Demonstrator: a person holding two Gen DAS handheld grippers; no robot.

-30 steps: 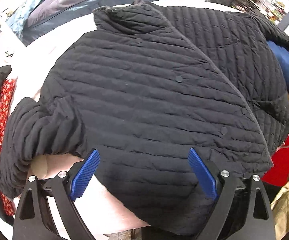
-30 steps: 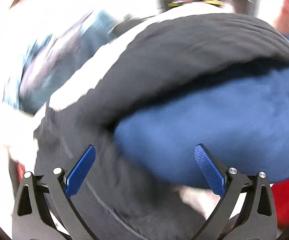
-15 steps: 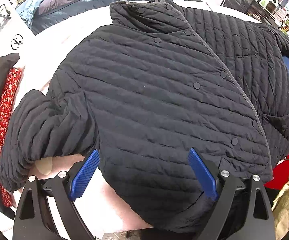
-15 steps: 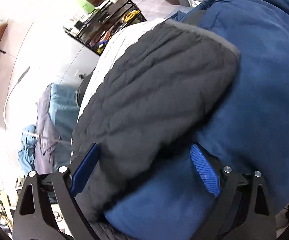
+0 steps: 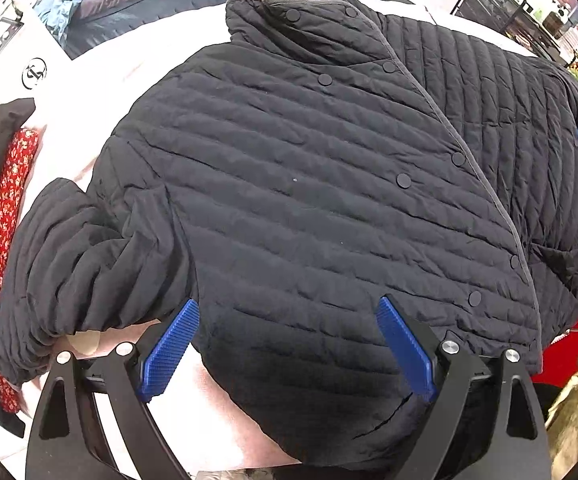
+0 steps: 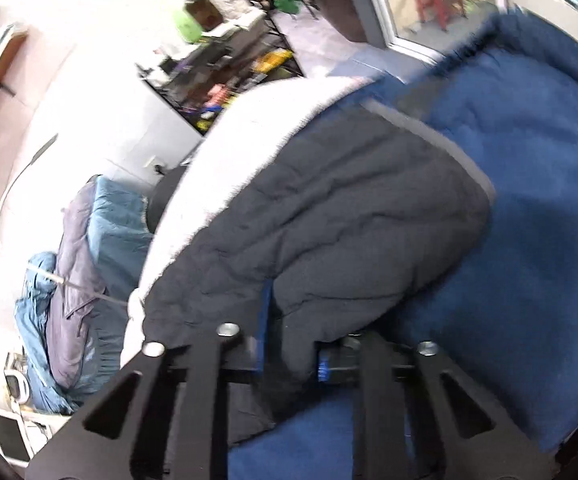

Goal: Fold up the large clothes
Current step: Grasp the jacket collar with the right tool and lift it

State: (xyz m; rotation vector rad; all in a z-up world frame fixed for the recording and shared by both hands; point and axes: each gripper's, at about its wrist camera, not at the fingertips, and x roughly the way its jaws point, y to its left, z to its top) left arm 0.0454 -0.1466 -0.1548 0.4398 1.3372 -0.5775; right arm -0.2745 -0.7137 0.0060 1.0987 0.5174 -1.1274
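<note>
The right tongs (image 6: 289, 356), just closed, are clamped on the quilted jacket's (image 5: 309, 200) sleeve; the left tongs (image 5: 285, 344) are held wide above its hem

The only sign is a round black ring with a curly mark inside it on a white bag (image 5: 35, 74) at the left of the left wrist view, and its letters are too small to read.

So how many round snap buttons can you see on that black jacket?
8: two on the collar, six down the front. Others may be hidden.
</note>
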